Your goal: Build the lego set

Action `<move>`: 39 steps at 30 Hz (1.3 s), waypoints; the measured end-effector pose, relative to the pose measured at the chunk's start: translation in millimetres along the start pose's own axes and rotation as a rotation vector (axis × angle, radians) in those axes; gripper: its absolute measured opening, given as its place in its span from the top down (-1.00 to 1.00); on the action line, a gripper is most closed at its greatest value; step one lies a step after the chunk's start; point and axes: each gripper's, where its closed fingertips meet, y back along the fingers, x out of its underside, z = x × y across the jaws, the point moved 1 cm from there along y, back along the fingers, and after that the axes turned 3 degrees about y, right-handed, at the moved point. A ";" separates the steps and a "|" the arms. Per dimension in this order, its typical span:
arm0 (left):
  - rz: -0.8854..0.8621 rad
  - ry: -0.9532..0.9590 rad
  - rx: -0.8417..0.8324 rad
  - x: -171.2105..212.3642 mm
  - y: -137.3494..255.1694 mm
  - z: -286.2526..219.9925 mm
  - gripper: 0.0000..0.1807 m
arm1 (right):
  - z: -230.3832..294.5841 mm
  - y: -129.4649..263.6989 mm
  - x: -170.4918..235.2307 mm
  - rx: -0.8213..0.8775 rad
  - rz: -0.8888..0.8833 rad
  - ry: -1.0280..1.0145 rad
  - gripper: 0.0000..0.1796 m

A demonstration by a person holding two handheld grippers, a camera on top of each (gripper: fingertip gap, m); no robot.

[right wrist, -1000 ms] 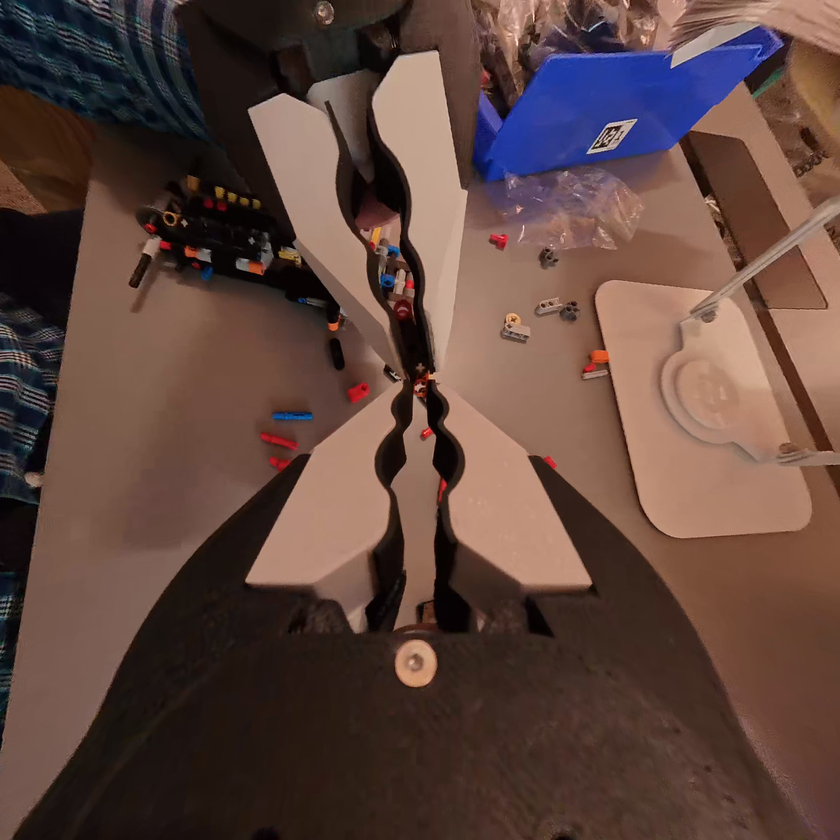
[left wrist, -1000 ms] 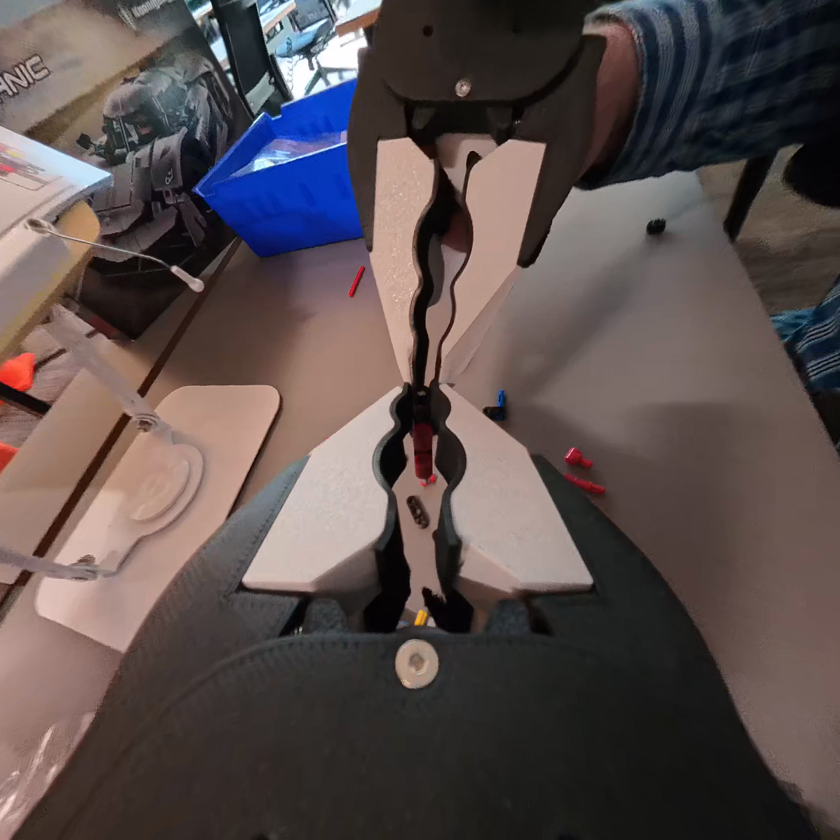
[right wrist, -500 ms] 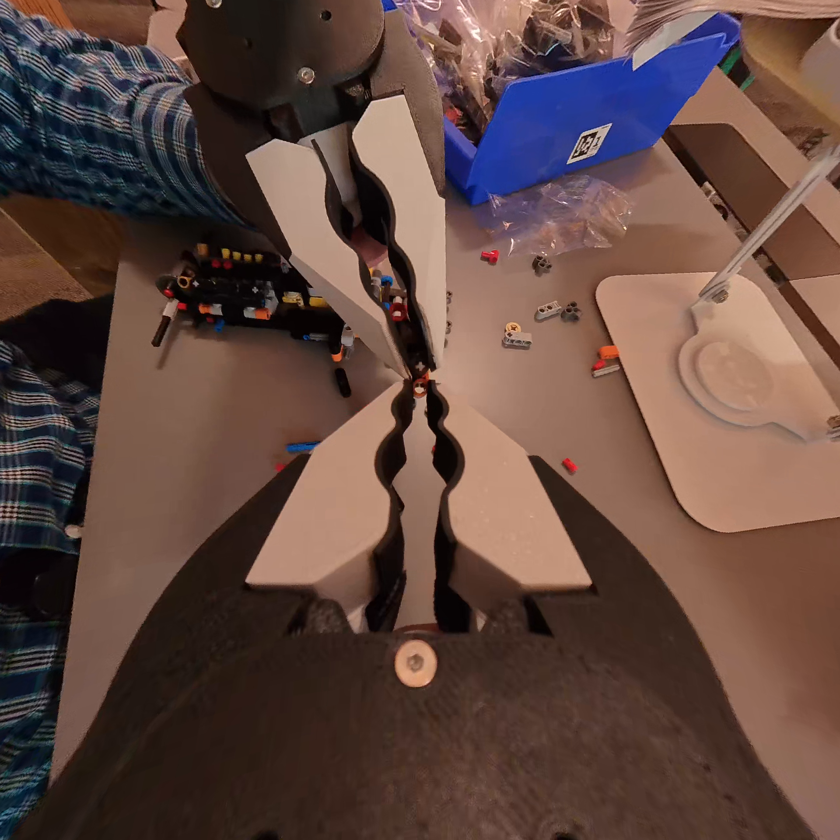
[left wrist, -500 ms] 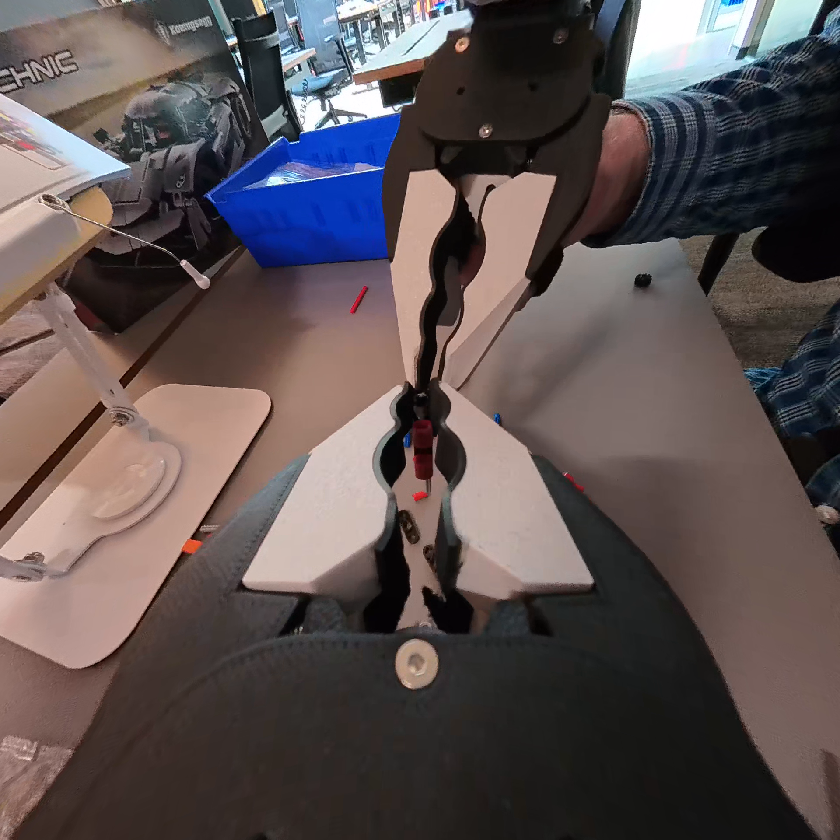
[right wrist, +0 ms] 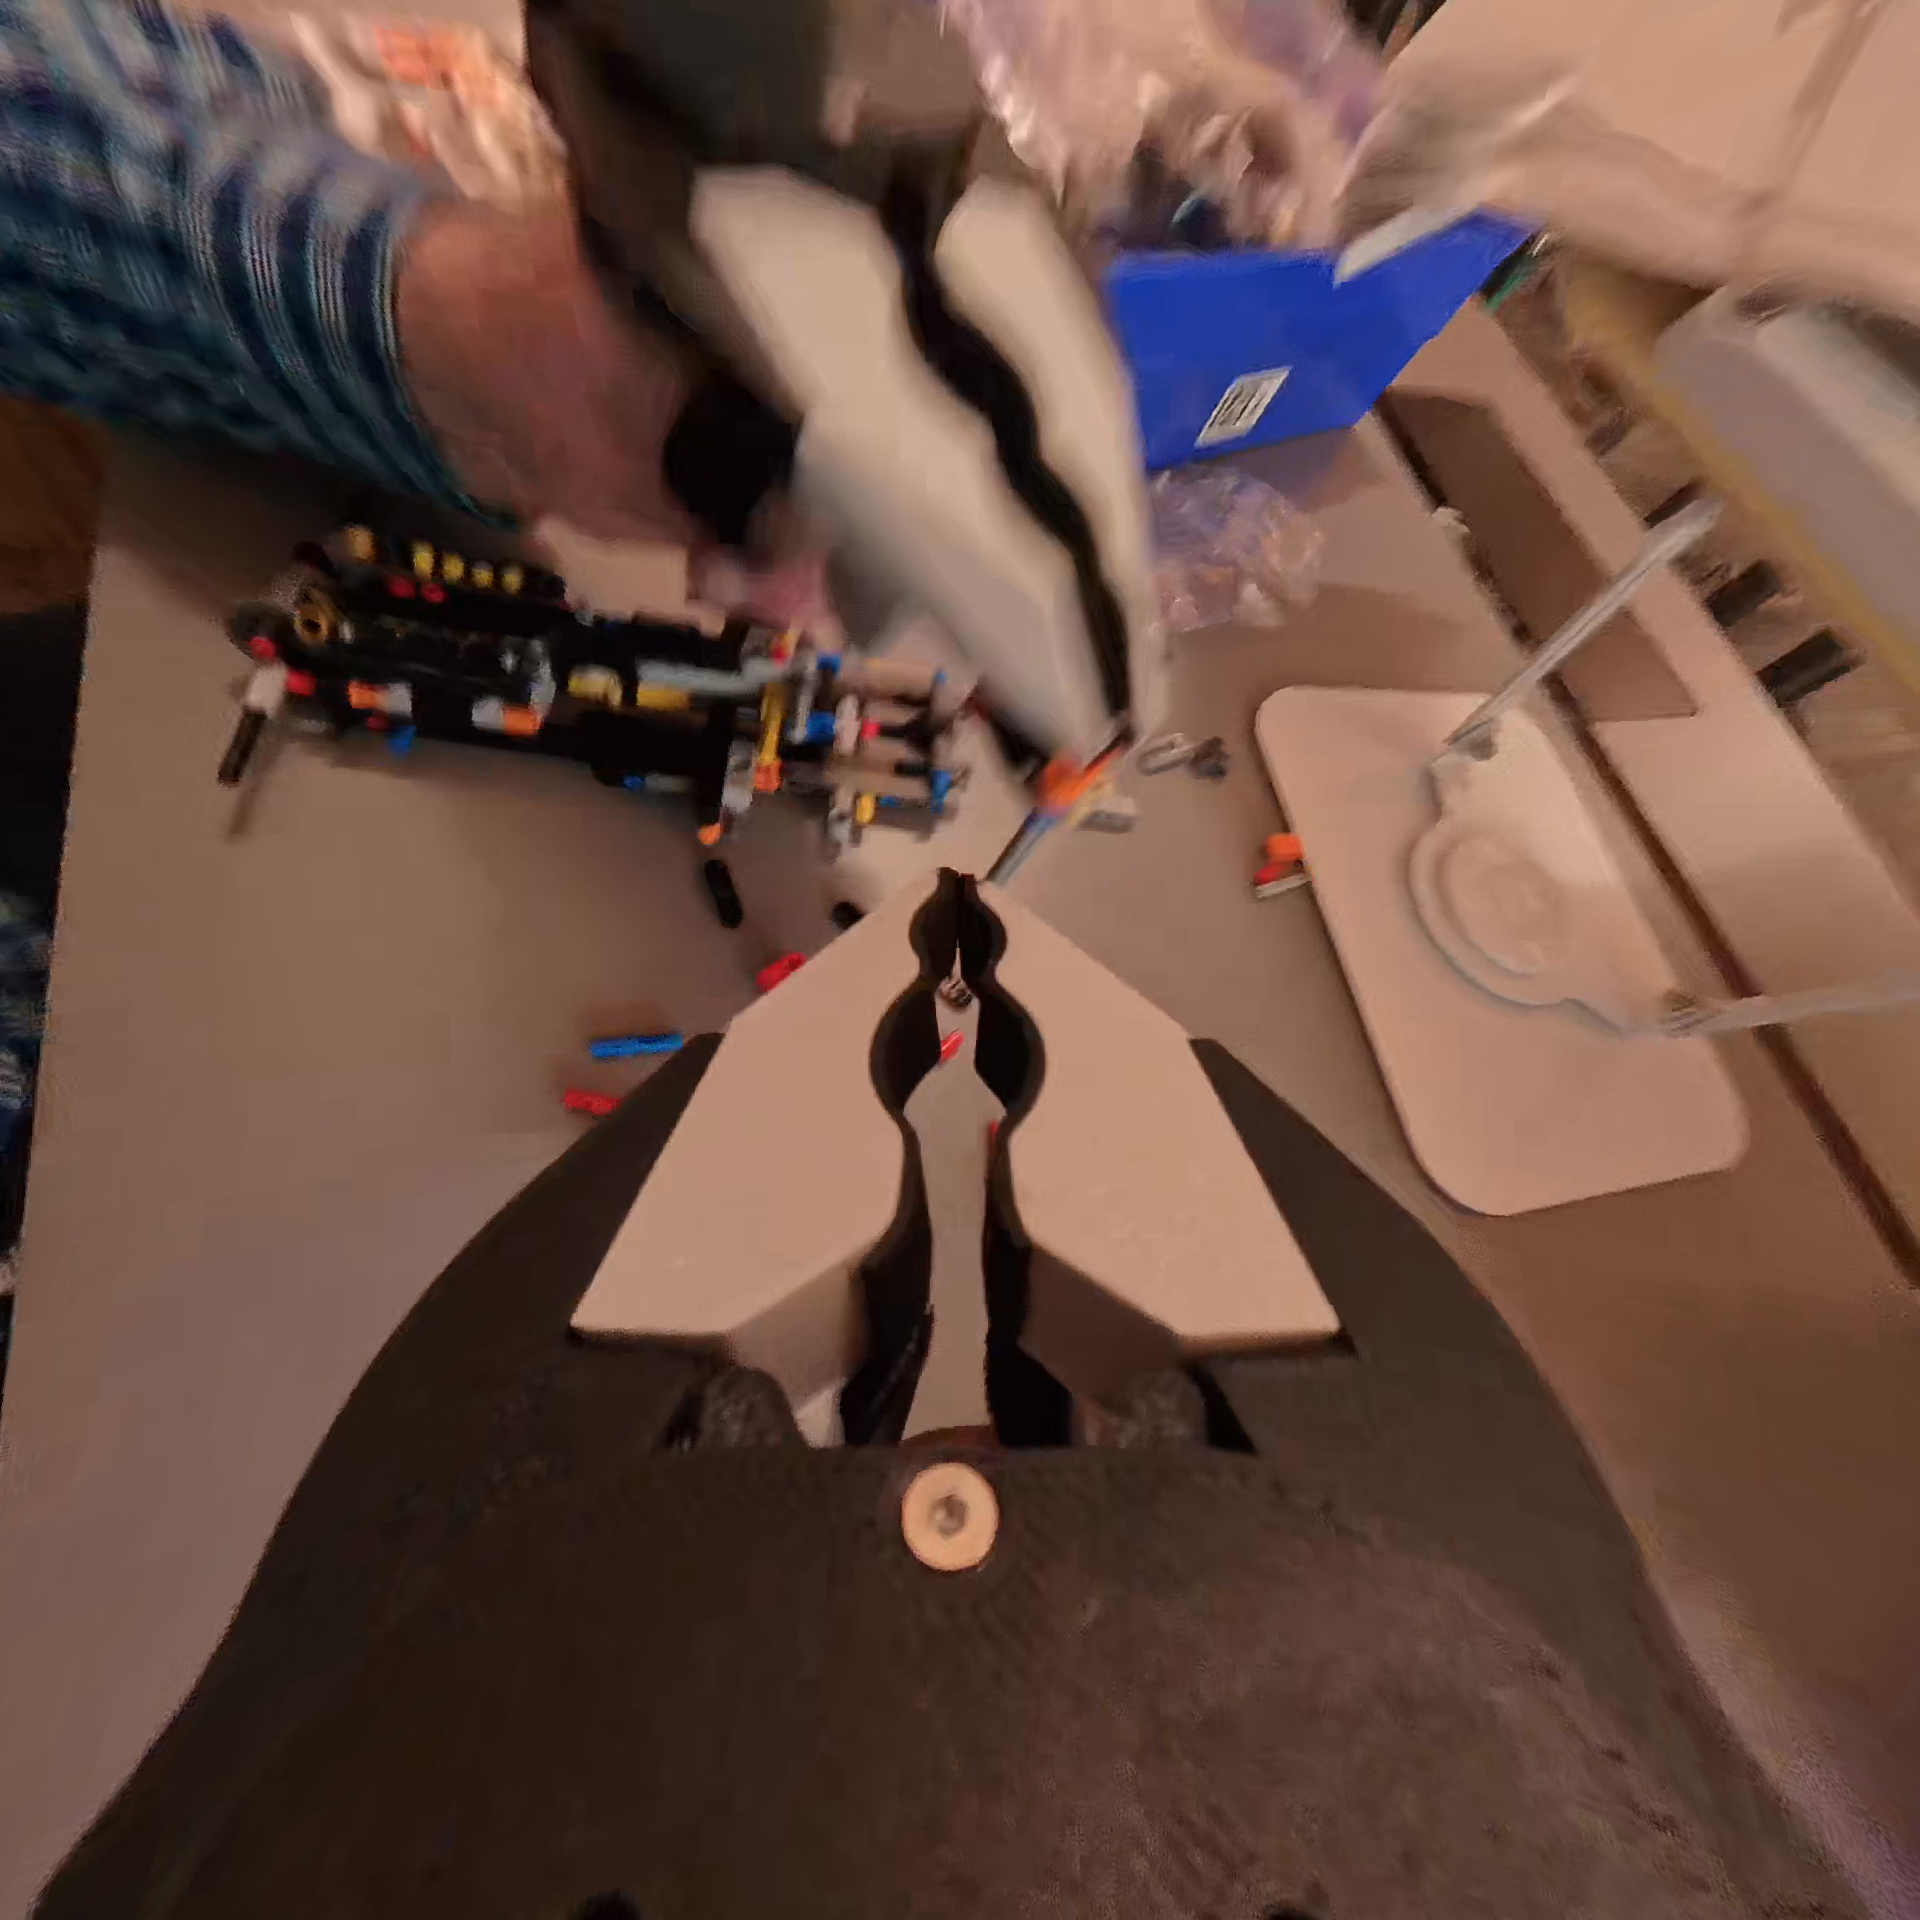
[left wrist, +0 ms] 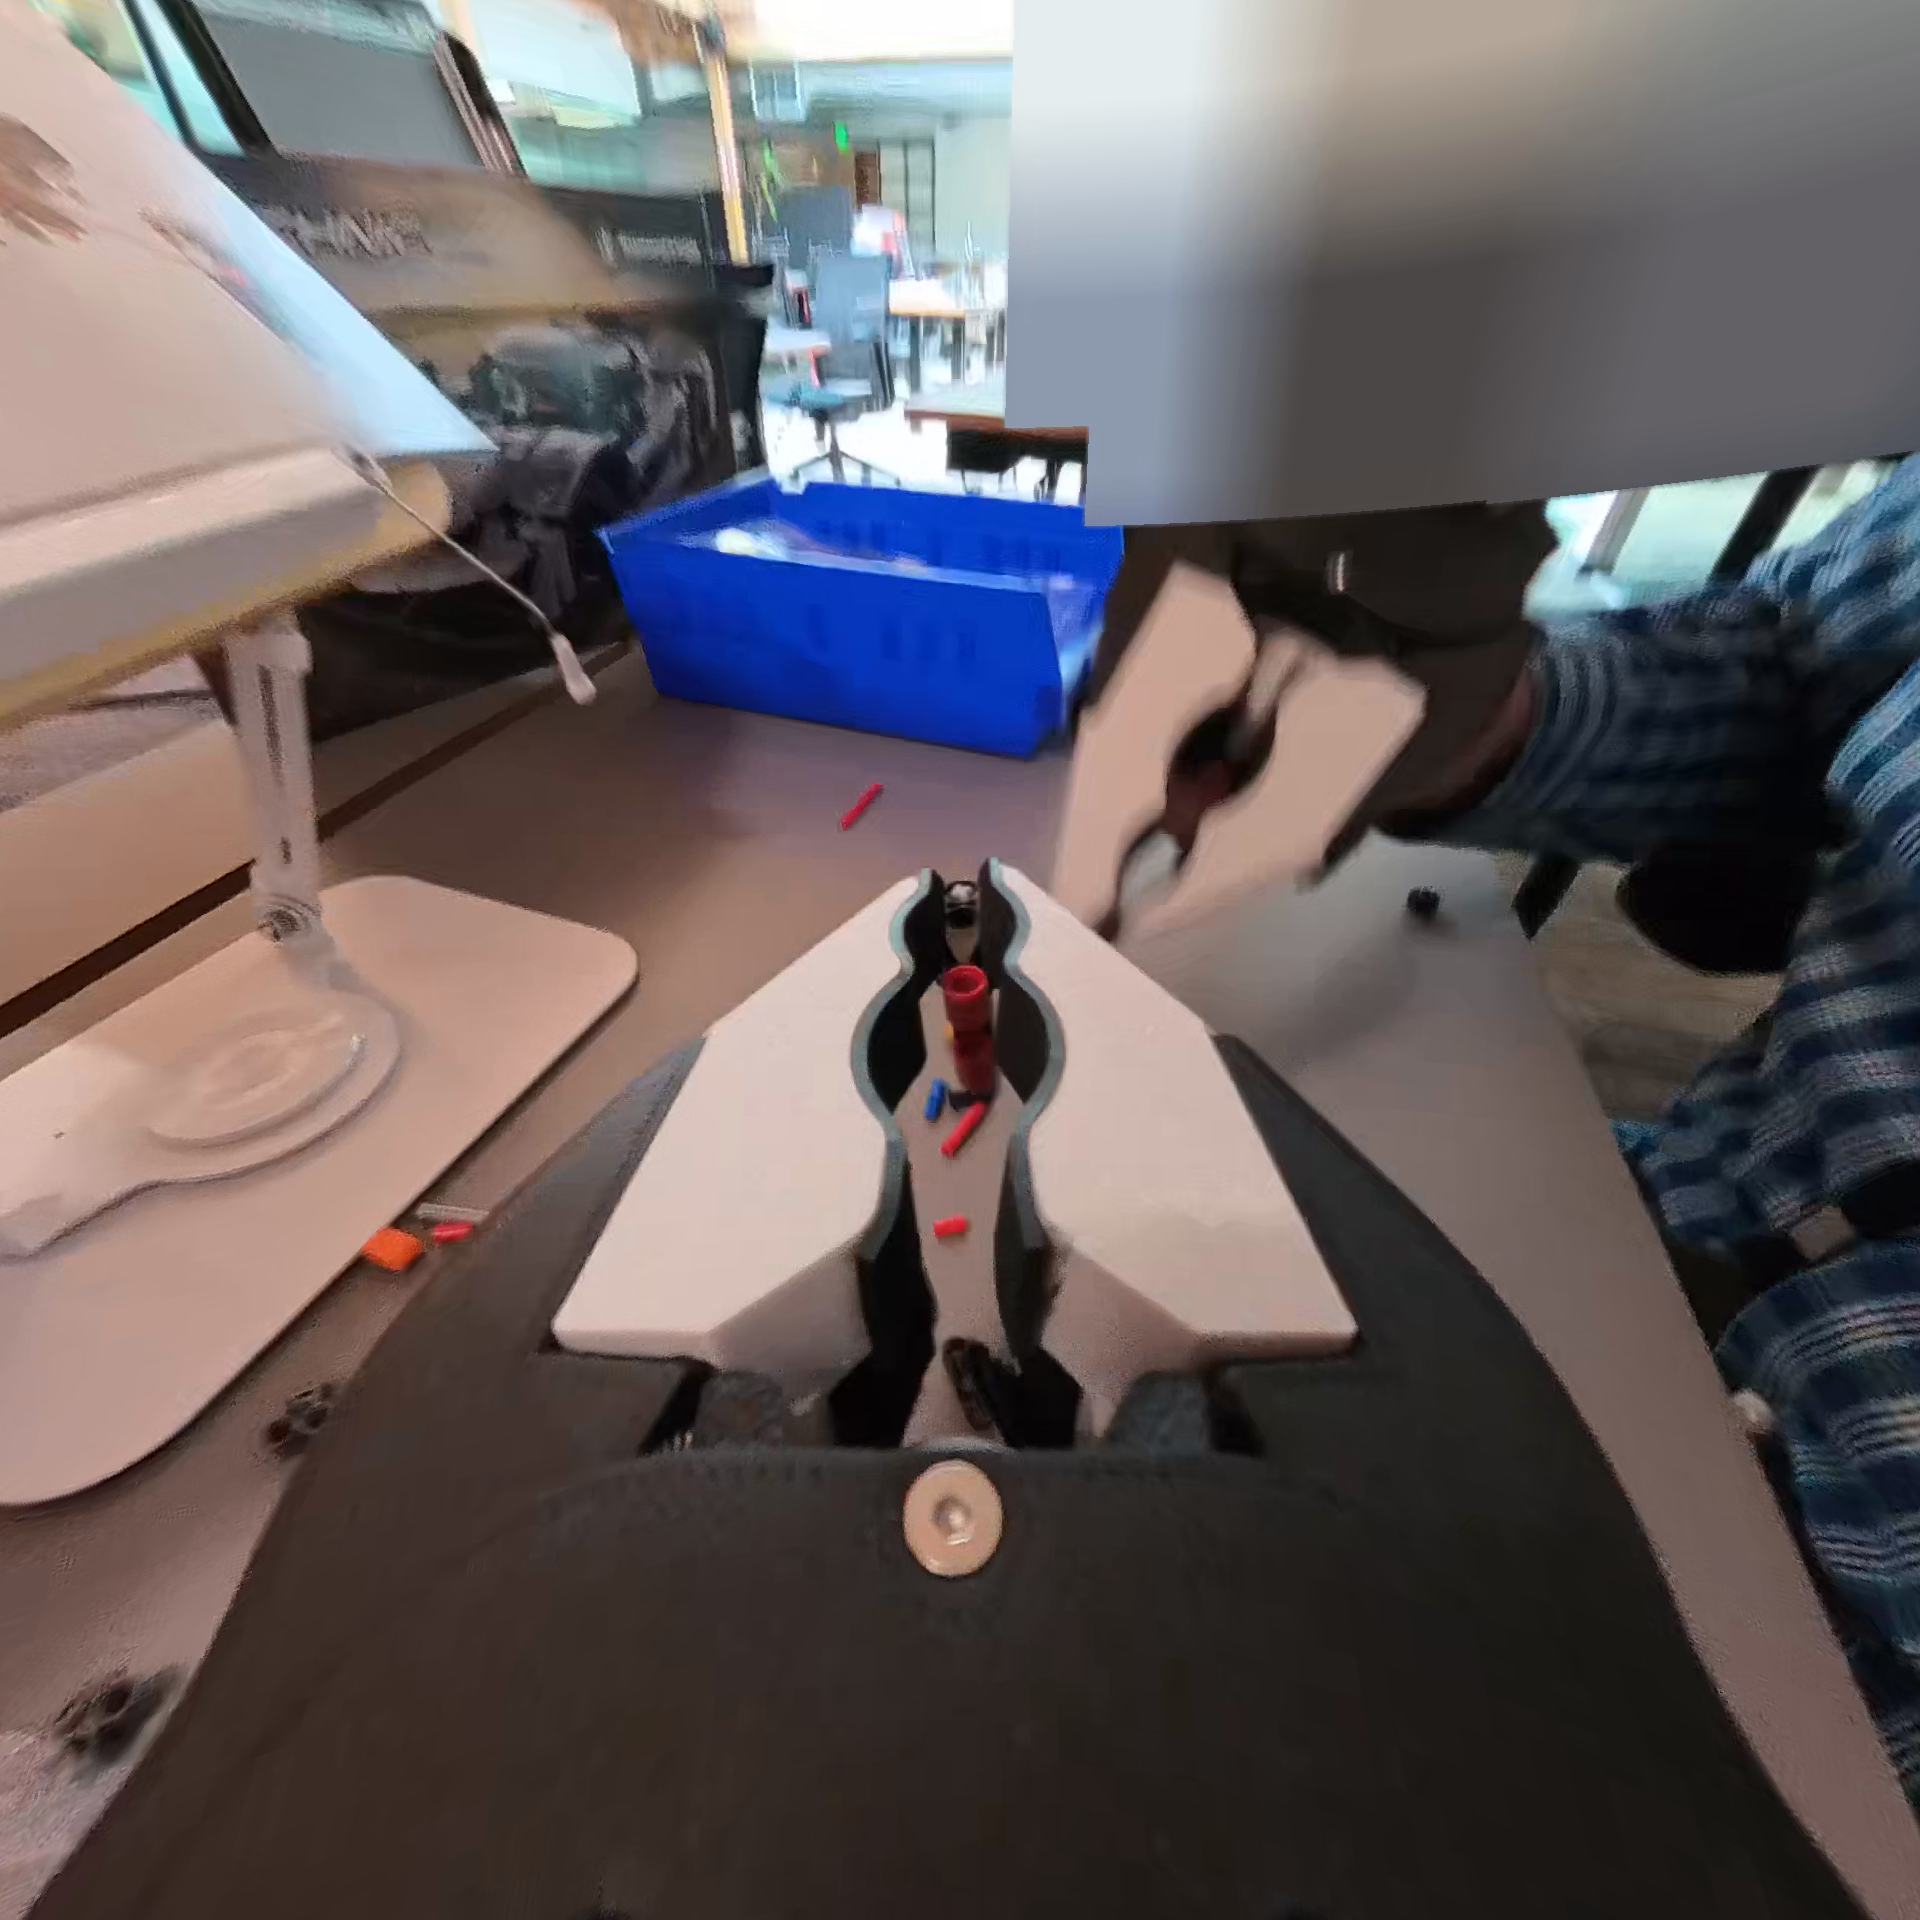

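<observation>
We see the left gripper (left wrist: 958, 891) closed on a small assembly: a red cylindrical lego piece (left wrist: 966, 1023) sits clamped between the fingers, with a small black piece at the tips. In the right wrist view that same assembly reads as an orange-and-blue piece on a thin axle (right wrist: 1060, 795), sticking out past the left gripper's tips, heavily motion-blurred.

Right gripper (right wrist: 957, 888) has its fingertips pressed together. We cannot tell for sure whether it pinches anything; nothing shows at the tips. It is apart from the left gripper, off to that one's right in the left wrist view (left wrist: 1174, 883), blurred there.

The partly built lego model (right wrist: 582, 675), long, black, with yellow, red, blue and orange pins, lies on the grey table (right wrist: 312, 1039), beyond and to the left of the right gripper's tips. Loose pieces around it: a blue pin (right wrist: 636, 1044), a red pin (right wrist: 590, 1099), a short black pin (right wrist: 722, 891), an orange-and-grey piece (right wrist: 1280, 864) just beside the white stand base (right wrist: 1507, 1039).

In the left wrist view: blue bin (left wrist: 862, 634) at the far end of the table, a loose red axle (left wrist: 860, 805) in front of it, the white stand base (left wrist: 312, 1091) on the left, and an orange piece (left wrist: 393, 1247) beside it. A plaid sleeve (left wrist: 1714, 707) is behind the right gripper.
</observation>
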 end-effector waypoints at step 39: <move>-0.060 0.261 0.275 -5.9 13.9 1.4 0.92 | -19.9 -1.9 -25.8 -0.112 -0.195 -0.200 0.90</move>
